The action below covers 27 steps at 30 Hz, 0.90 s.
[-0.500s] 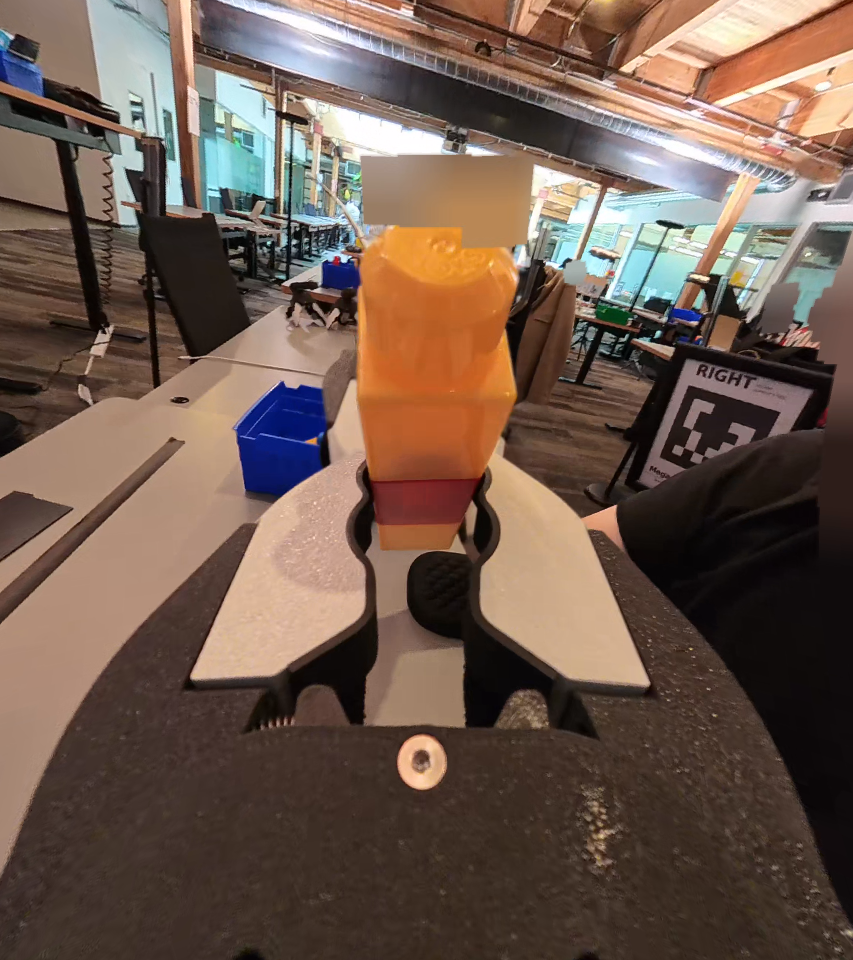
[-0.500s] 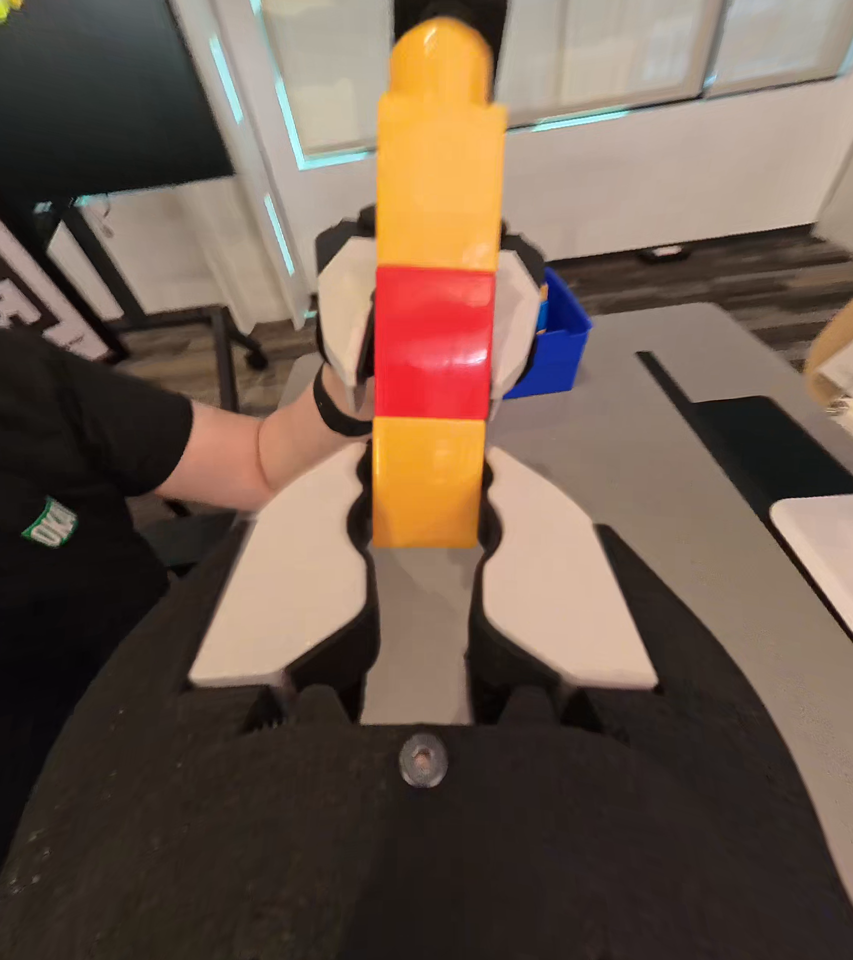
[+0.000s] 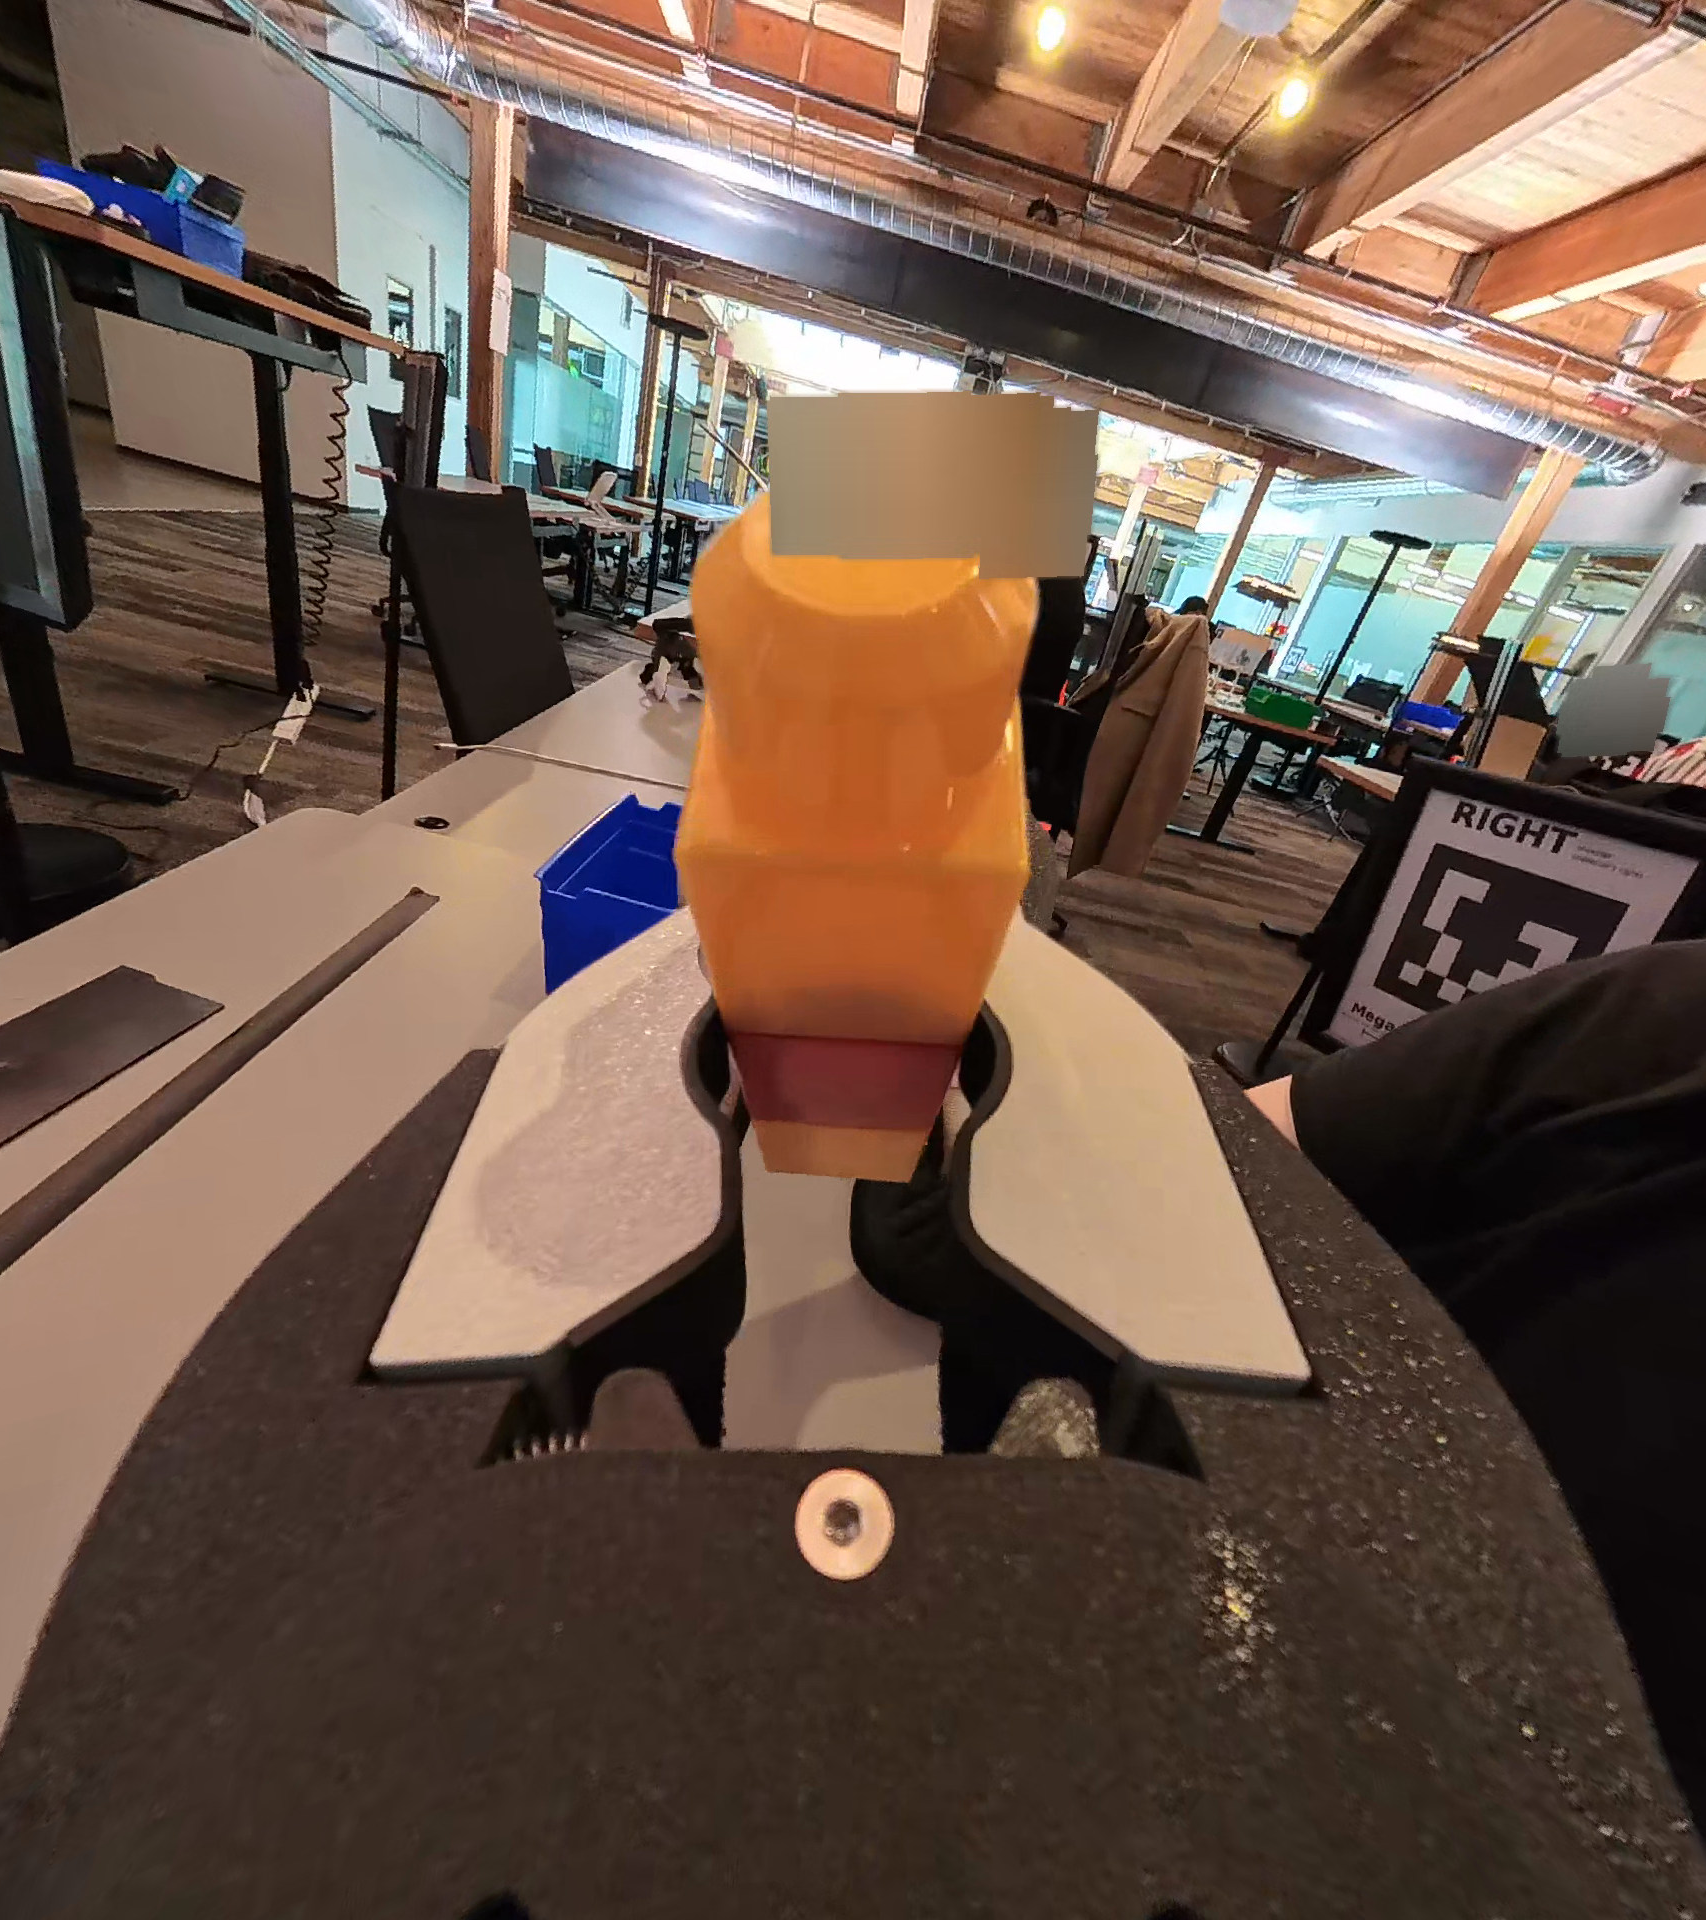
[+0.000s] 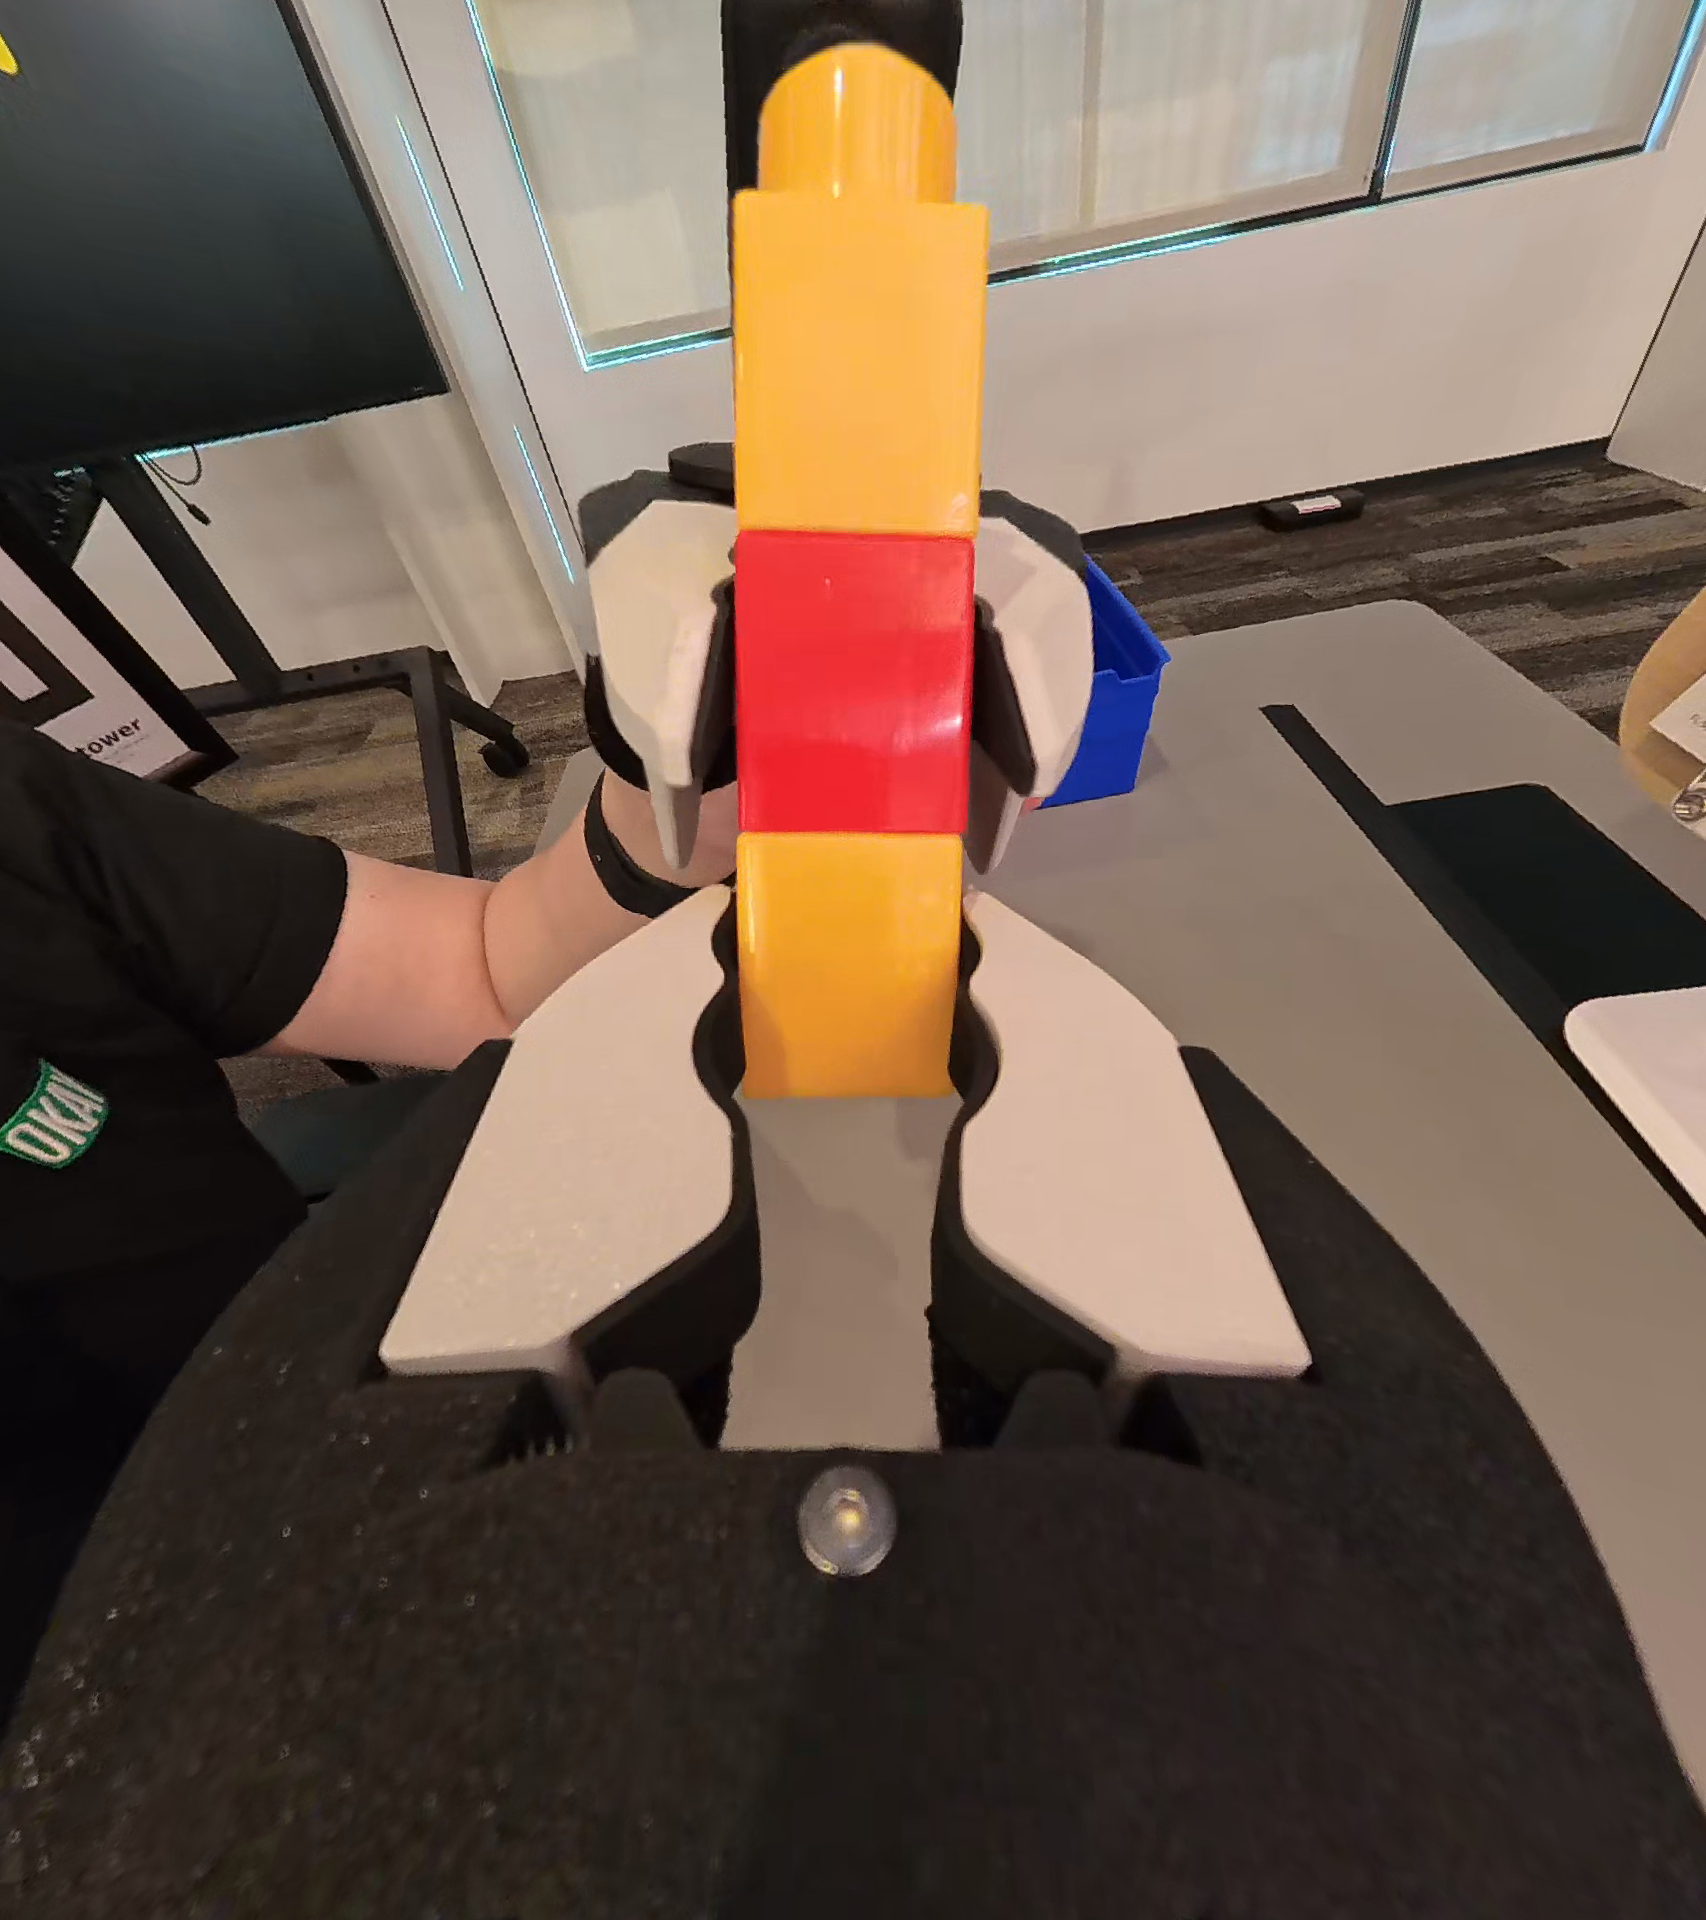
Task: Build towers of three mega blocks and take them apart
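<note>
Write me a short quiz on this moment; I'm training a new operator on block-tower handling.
1. True or false: the left tool clamps the top yellow block.
2. Which block does the right tool clamp? A top yellow, B red, C bottom yellow.
3. Fill in: the bin behind the tower is ___.
Key: 1 false, it clamps the red block. 2 C, the bottom yellow block. 3 blue.

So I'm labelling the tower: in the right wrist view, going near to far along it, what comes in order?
right gripper → lower yellow block → red block, clamped by left gripper → upper yellow block
</note>
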Tool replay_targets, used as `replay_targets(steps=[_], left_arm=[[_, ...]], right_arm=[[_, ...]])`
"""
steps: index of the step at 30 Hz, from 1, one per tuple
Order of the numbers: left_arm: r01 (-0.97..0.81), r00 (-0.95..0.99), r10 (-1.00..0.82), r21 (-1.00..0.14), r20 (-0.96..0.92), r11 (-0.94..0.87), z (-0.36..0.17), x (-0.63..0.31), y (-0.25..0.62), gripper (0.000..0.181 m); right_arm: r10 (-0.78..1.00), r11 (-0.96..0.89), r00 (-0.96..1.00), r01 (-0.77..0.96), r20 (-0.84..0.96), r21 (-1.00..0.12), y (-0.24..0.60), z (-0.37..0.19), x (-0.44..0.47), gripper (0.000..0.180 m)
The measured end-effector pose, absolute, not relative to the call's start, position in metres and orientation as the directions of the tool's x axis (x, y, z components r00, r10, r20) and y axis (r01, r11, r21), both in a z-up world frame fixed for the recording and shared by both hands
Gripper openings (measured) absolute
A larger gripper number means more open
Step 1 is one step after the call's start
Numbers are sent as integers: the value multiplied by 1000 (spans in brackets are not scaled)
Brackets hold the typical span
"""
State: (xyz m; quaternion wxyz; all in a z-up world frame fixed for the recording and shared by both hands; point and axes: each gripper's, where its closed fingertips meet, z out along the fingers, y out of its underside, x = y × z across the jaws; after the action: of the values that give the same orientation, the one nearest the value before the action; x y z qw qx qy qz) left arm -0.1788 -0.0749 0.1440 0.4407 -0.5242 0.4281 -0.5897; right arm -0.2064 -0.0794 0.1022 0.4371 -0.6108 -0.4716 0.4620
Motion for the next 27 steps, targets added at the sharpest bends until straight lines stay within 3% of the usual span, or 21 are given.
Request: replay_targets(steps=[9,12,17,21,24,27], left_arm=[[74,-68,-963,-961,260,-265,144,-182,-72,40],[83,-71,-962,-959,264,-269,146,-185,-72,40],[71,-52,-965,-963,258,-261,144,-185,-70,40],[106,-29,-960,-954,279,-281,146,-185,-64,39],[254,10,-955,-924,297,-285,167,-215,-45,40],[224,48,-963,-942,265,-248,171,-243,-39,39]], right_arm=[[977,-193,117,147,-177,-970,-78,101,-210,36],[977,-189,125,153,-170,-970,-78,101,-212,44],[978,-177,143,184,-152,-967,-76,97,-213,36],[972,-207,149,183,-181,-961,-73,95,-212,35],[967,-211,205,300,-153,-930,-65,73,-204,35],[967,-231,166,263,-192,-937,-68,79,-204,35]])
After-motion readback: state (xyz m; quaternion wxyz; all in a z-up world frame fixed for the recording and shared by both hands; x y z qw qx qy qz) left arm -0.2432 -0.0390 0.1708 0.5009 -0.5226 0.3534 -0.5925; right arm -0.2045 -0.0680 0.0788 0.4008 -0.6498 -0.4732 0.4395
